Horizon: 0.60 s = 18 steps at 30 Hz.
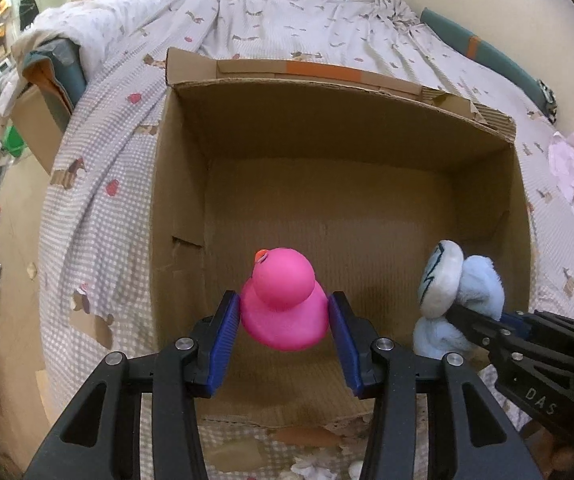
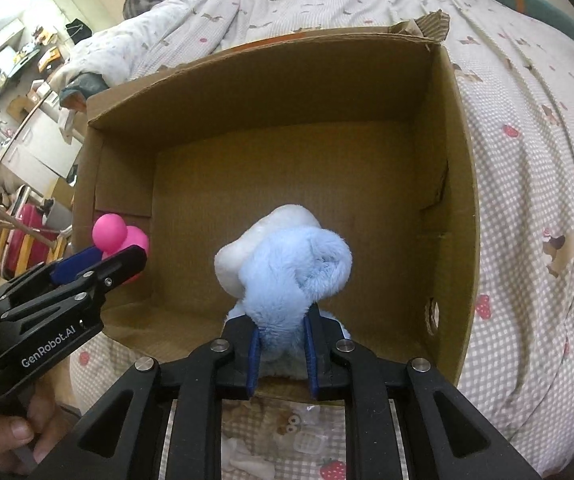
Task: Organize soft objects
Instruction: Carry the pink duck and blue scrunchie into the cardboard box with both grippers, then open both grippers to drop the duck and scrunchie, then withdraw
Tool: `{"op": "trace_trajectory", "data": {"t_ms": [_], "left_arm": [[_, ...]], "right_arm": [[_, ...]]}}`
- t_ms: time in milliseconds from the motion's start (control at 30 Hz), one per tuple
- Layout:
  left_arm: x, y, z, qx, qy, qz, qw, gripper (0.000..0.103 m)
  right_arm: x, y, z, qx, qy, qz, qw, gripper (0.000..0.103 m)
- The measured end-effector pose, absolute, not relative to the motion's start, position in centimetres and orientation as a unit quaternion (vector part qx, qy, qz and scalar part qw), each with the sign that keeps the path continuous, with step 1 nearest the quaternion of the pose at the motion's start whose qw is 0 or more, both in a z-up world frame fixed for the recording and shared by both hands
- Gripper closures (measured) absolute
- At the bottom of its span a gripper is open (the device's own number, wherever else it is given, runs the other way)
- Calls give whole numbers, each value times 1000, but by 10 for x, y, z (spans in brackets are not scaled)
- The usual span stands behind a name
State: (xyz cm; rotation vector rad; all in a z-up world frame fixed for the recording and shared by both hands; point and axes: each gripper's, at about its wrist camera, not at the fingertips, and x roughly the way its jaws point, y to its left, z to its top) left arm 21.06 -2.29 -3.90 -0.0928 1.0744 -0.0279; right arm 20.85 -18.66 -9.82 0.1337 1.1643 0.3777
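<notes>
Both tongs hang over the open cardboard box [image 1: 191,168] on the bed [image 1: 99,184]. Right gripper [image 2: 283,344] is clamped on the blue plush toy [image 2: 287,264], left gripper [image 1: 285,322] on the pink duck [image 1: 283,300]. Best lowered near the floor before letting go, each toy kept to its own side.

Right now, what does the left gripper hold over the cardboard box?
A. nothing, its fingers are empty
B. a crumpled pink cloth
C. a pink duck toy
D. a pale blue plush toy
C. In the left wrist view the left gripper has its blue fingers pressed on both sides of the pink duck toy above the open cardboard box; the pale blue plush toy is in the right gripper.
</notes>
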Motion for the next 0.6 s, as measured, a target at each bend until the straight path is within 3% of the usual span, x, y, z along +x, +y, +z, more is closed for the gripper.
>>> {"op": "trace_trajectory", "data": {"t_ms": [300,567,600], "left_arm": [[212,-20,-41,-44,510,-3,859,61],[214,-26,-43,-36,512,-16,858,60],[214,-26,-43,-36,512,-16,858,56]], "right_arm": [[209,-187,-98,64,547,176,816,84],[212,-190,-98,78,549,171,815,76],[212,-190,-99,78,549,171,815,74]]}}
